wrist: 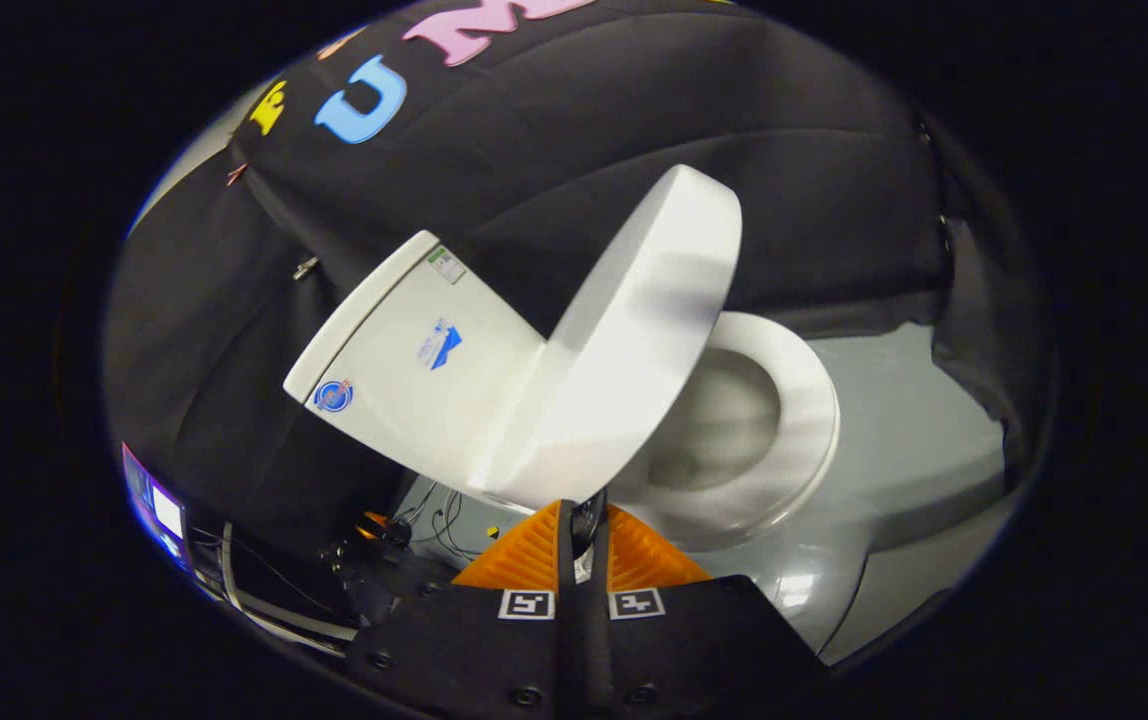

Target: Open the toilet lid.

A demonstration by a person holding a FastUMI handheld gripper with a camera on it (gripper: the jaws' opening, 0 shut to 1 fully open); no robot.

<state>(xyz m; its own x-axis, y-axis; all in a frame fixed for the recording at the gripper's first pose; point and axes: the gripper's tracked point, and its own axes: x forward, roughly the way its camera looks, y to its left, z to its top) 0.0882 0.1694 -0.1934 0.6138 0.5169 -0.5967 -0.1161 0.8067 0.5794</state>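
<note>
White toilet lid (639,330) raised, hiding part of bowl (734,420) | fingers (582,530) closed together, gripping nothing, just below lid's edge

My handheld two-finger gripper (582,520) has a flat black body, wedge-shaped, with round dark screws dotted along its lower face. Each ribbed finger pad (524,555) tapers forward to a point. At the base of each finger I see a small square black-and-white fiducial marker (527,604). The fingers meet with only a thin seam between them.
</note>
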